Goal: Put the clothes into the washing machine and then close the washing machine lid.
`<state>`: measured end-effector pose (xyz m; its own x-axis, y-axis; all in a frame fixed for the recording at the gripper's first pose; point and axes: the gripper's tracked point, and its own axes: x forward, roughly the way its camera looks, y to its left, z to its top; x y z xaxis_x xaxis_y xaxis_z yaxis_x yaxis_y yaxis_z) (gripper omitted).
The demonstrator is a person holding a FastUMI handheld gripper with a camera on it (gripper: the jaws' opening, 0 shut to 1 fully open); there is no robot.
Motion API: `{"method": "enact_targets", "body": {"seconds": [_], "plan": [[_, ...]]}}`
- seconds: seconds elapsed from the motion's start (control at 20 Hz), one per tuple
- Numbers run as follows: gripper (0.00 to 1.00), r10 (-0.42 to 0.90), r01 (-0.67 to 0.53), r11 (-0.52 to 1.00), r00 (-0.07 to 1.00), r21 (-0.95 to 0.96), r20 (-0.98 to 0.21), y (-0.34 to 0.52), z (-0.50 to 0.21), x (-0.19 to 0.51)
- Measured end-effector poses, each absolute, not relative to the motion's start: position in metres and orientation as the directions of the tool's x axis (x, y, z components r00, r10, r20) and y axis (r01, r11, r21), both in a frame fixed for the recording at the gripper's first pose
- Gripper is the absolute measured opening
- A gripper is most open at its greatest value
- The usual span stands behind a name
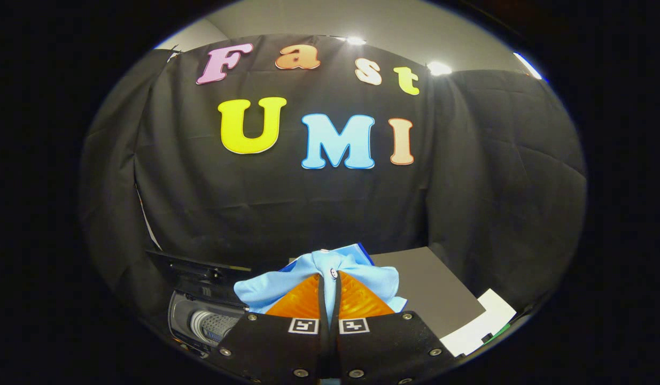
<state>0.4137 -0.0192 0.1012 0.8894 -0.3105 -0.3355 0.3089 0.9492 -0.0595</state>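
Pale blue cloth, a piece of the clothes [330, 278], is pinched between the two fingers of the gripper [328, 283], whose jaws are drawn nearly together with only a thin fold of the fabric separating them. The garment bunches up over and around the fingertips, spilling out to either side of them, and a small button sits on it right at the tips. A darker blue edge of cloth peeks out just beyond the bunch, on the right of the jaws. Below and to the left of the fingers, close by, lies the washing machine [201, 315]: a small one, with its perforated metal drum [215, 324] visible through the open mouth. Its dark lid [193, 264] stands raised behind the opening. To the right of the jaws, beyond the cloth, spreads a flat grey board [431, 289], and a white sheet [482, 323] lies against that board's near right corner. Behind everything hangs the booth's black cloth wall [287, 208], with bright ceiling lamps [438, 68] showing above it.
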Motion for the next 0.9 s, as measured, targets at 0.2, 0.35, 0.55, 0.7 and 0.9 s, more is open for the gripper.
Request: {"method": "enact_targets", "body": {"seconds": [0.2, 0.35, 0.55, 0.7, 0.9], "plan": [[0.00, -0.299, 0.294, 0.954, 0.902, -0.064, -0.310, 0.030, 0.120, 0.410], [0.00, -0.275, 0.273, 0.961, 0.912, -0.051, -0.304, 0.067, 0.127, 0.403], [0.00, -0.223, 0.227, 0.974, 0.926, -0.025, -0.303, 0.117, 0.135, 0.396], [0.00, -0.172, 0.180, 0.984, 0.933, -0.003, -0.315, 0.152, 0.131, 0.390], [0.00, -0.105, 0.116, 0.993, 0.937, 0.013, -0.333, 0.193, 0.116, 0.387]]}}
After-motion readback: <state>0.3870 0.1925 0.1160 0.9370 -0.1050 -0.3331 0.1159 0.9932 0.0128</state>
